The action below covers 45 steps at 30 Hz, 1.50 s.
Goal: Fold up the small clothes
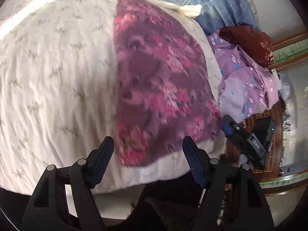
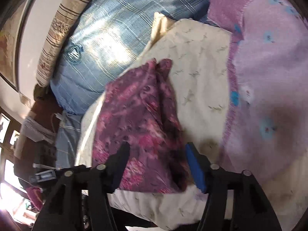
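The pink flowered cloth is lying on the white pillow on the bed, already looking folded into a long shape with one narrow end far from the cameras. Its near edge is sitting just between the fingers of both tools.

The left hand-held gripper is standing released, with nothing pressed between its fingers; the near edge of the cloth is lying under the gap. The right hand-held gripper is also released, its blue pads apart and the cloth corner lying loose between them, not pinched.

From here, I think the main danger is that the fold is coming undone. The fabric is looking thin and soft, and the pillow under it is rounded, so the layers may be sliding apart or off toward the near edge. A gripper closing low may also be catching the pillow cover together with the cloth. Both pictures are blurred, so the exact edges are hard to tell.

Around it, the lilac flowered garment is lying just beside the pillow on the right and is possibly getting pinched by mistake. The blue checked bedding is lying behind, and a dark red bundle is resting on the lilac one.
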Available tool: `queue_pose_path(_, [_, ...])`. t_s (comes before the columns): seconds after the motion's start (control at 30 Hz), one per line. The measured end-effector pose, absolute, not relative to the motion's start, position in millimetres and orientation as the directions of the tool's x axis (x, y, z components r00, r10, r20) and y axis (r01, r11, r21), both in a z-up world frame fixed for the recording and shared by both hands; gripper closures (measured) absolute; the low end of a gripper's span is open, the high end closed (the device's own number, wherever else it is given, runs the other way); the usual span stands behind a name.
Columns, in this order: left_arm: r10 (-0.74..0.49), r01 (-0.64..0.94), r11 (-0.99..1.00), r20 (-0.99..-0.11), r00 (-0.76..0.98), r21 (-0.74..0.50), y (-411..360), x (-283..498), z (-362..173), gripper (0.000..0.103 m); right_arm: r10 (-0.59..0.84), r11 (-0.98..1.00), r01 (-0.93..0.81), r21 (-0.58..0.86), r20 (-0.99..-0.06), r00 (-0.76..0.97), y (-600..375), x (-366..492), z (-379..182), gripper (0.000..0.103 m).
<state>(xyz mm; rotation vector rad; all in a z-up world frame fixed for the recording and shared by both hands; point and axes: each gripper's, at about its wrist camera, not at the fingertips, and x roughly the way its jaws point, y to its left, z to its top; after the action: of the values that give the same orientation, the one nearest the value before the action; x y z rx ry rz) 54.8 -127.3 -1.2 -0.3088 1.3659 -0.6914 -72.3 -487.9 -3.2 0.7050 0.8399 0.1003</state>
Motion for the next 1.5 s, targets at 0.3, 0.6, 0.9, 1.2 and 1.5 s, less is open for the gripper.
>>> queue_pose_path(0.3, [-0.590,0.192,0.799,-0.806,0.060,-0.570,-131.3,40.5,-19.9,0.050,0.445,0.704,0.185,0.686,-0.628,0.638,-474.8,-61.0,-29.2,0.099])
queue_pose_path(0.6, [-0.507,0.185,0.851,-0.861,0.043,-0.492,-116.5,45.7,-32.8,0.065,0.367,0.819,0.205,0.536,-0.764,0.531,-457.1,-58.0,-43.8,0.092])
queue_pose_path(0.9, [-0.590,0.264,0.803,-0.776,0.224,-0.534,-95.9,80.4,26.4,0.041,0.316,0.802,0.136,0.582,-0.606,0.730,-495.4,-28.2,37.9,0.060])
queue_pose_path(1.2, [-0.480,0.278,0.863,-0.857,0.188,-0.422,-157.2,122.8,-1.7,0.041,0.297,0.887,0.116,0.447,-0.744,0.598,-459.8,66.7,0.8,0.086])
queue_pose_path(1.5, [-0.545,0.279,0.827,-0.817,0.188,-0.488,-145.3,138.8,1.1,0.037,0.322,0.847,0.139,0.514,-0.702,0.635,-495.6,63.9,6.4,0.071])
